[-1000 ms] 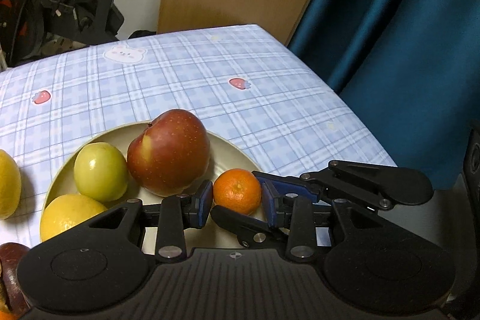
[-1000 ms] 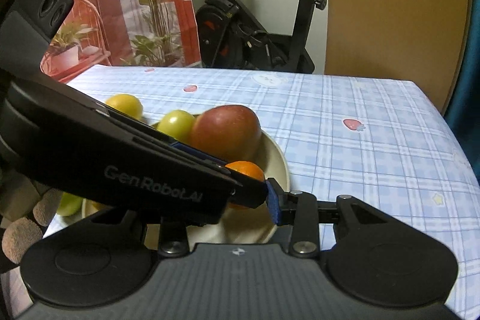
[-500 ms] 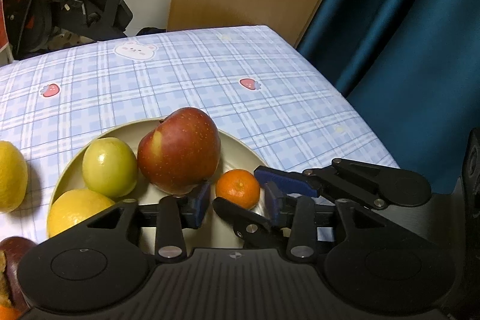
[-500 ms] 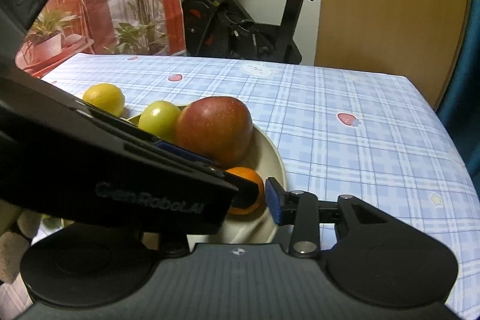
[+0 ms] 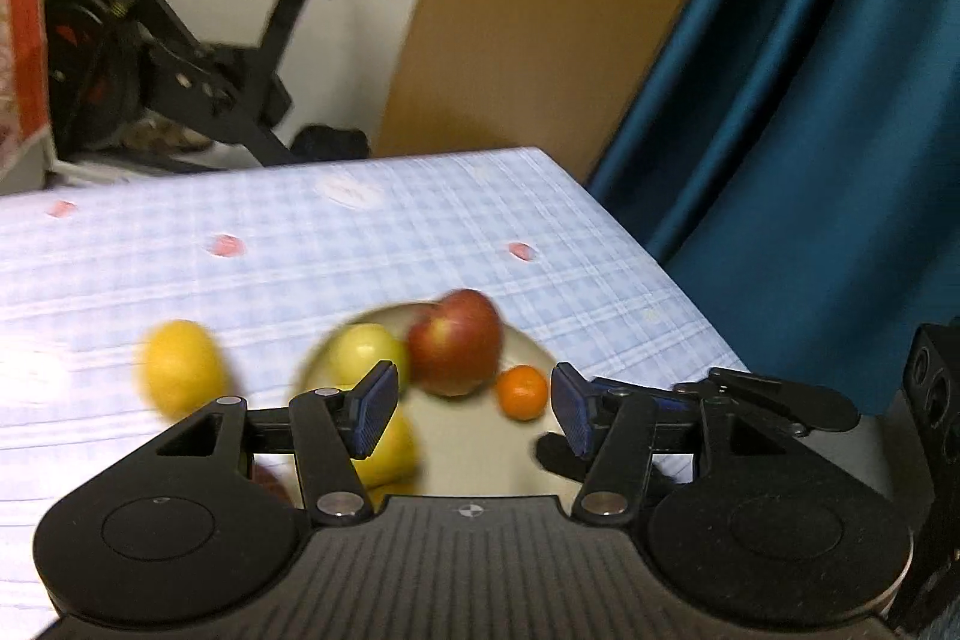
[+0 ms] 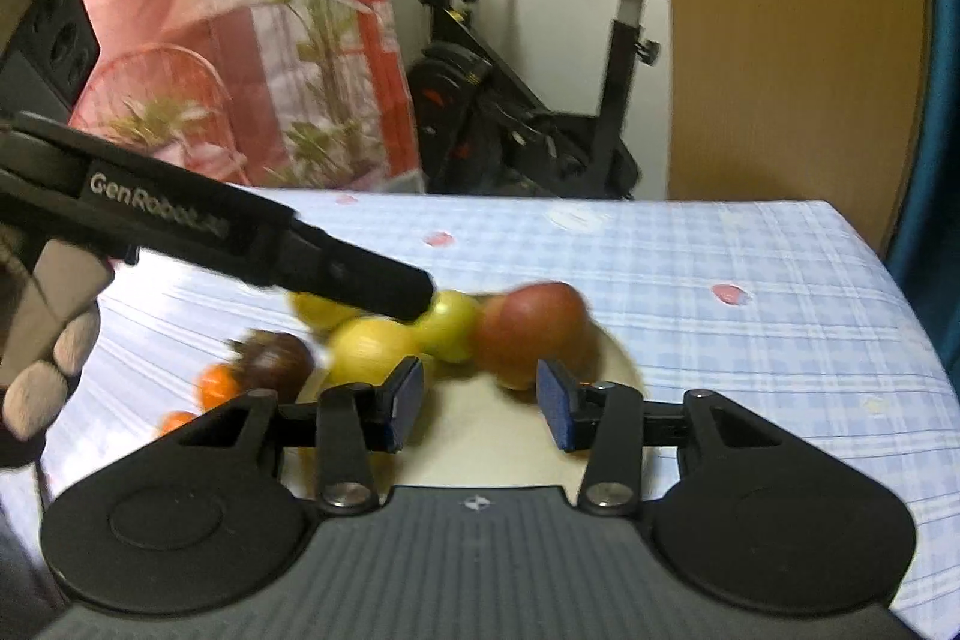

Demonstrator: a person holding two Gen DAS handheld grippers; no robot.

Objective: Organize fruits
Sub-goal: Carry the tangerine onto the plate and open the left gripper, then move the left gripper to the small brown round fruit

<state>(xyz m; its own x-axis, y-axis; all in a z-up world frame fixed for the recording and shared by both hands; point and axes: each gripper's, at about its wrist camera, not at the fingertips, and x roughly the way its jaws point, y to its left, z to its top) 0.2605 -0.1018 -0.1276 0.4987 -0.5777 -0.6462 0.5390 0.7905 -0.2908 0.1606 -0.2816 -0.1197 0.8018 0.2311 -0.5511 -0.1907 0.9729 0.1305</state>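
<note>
Delta vs a second ago: both wrist cameras have pulled back and up from the plate (image 5: 528, 346). Fruit now sits smaller and further off in both views, and more of the room shows (exercise bike (image 5: 198, 58), blue curtain (image 5: 810, 100)). Both views are motion-blurred.

Left gripper (image 5: 474, 409): a second ago its blue pads bracketed the small orange (image 5: 523, 391) closely. Now the jaws are opening, visibly wider, with nothing between them; no pad touches any fruit. The small orange sits on the plate, seen past the gap, just right of the red apple (image 5: 456, 349).

Right gripper (image 6: 478, 406): jaws partly apart, a bit wider than before, nothing gripped, pads clear of the fruit. Earlier the left gripper's body blocked much of this view, low and close; now it crosses only the upper left as a dark bar, with the person's gloved fingers (image 6: 42, 376) at the far left edge.

Fruit layout:
- On the plate: red apple, green apple (image 5: 366, 355) touching its left side, a yellow fruit (image 5: 387, 451) at the near-left part of the plate partly behind the left finger, and the small orange.
- Off the plate on the checked tablecloth (image 5: 360, 268): a second yellow fruit (image 5: 180, 367) to the left.
- Right view also shows a dark brown fruit (image 6: 273, 358) and two small orange ones (image 6: 216, 382) on the cloth, left of the plate.
</note>
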